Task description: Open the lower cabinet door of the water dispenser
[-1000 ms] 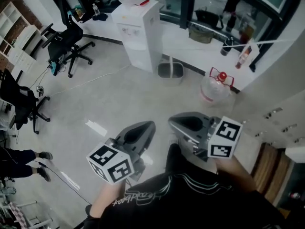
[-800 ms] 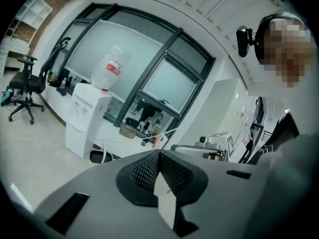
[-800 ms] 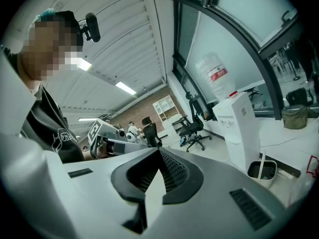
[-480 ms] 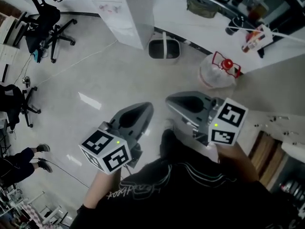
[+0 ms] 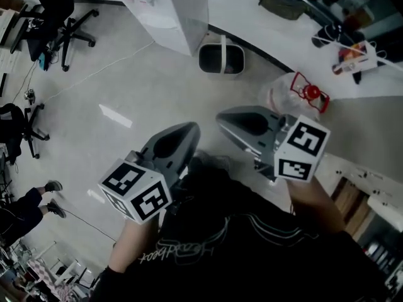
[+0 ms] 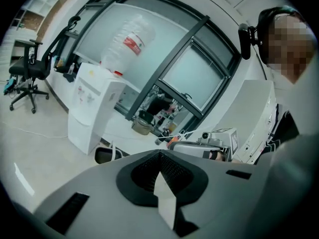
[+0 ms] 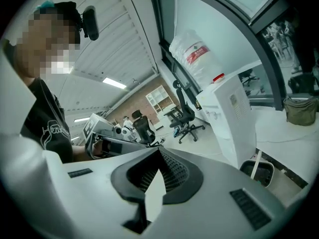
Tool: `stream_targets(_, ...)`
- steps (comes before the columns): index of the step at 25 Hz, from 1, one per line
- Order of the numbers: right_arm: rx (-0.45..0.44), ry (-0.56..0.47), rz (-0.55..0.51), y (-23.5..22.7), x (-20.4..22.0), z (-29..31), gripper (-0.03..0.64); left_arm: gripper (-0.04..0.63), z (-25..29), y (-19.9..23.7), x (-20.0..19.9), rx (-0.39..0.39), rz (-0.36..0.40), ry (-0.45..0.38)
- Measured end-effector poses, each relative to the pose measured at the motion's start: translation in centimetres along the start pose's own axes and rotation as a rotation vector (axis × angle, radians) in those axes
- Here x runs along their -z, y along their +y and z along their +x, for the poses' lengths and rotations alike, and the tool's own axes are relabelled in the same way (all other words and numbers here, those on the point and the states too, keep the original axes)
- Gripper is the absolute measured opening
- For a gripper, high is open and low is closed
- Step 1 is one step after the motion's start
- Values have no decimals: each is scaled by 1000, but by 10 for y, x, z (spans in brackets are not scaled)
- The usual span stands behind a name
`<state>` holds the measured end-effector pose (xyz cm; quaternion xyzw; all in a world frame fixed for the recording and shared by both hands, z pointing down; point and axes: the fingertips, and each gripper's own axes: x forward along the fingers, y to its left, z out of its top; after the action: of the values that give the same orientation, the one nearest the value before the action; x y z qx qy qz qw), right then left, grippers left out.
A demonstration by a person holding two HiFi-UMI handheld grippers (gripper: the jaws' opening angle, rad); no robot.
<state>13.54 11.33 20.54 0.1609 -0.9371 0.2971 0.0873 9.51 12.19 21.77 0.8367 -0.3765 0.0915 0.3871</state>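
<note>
Nearest me, the two hand-held grippers sit side by side in front of the person's dark shirt, each with its marker cube at the rear. My left gripper point(image 5: 191, 127) has its jaws pressed together with nothing between them. My right gripper point(image 5: 220, 116), just beside it, is likewise closed and empty; its own view shows the two jaws meeting at a point. Both point slightly downward over bare pale floor point(image 5: 145, 87).

Ahead of the right gripper's tip and a little to its right, a large clear water jug point(image 5: 286, 96) with a red cap sits on the floor. Further ahead of both tips is a grey bin point(image 5: 220, 60) with a white handle, just beside the base of the white water dispenser point(image 5: 179, 11). The dispenser is well apart from both grippers, ahead and slightly left of them, with an upturned bottle point(image 6: 127, 39) on top. Its lower cabinet door point(image 6: 79, 131) looks shut, and neither gripper touches it. Far off to the left of the left gripper stand black office chairs point(image 5: 60, 11).
</note>
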Motion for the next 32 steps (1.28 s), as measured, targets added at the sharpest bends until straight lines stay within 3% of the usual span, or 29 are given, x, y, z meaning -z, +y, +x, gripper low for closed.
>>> stream_targets(11, 48, 2, 109, -92, 3, 58, 12, 0, 65, 96, -10, 3, -65, 77)
stream_targets(22, 150, -17, 162, -200, -7, 123, 12, 0, 129, 194, -43, 39, -49, 121)
stream_targets(32, 192, -6, 161, -273, 51, 158, 12, 0, 187, 275, -10, 3, -66, 130)
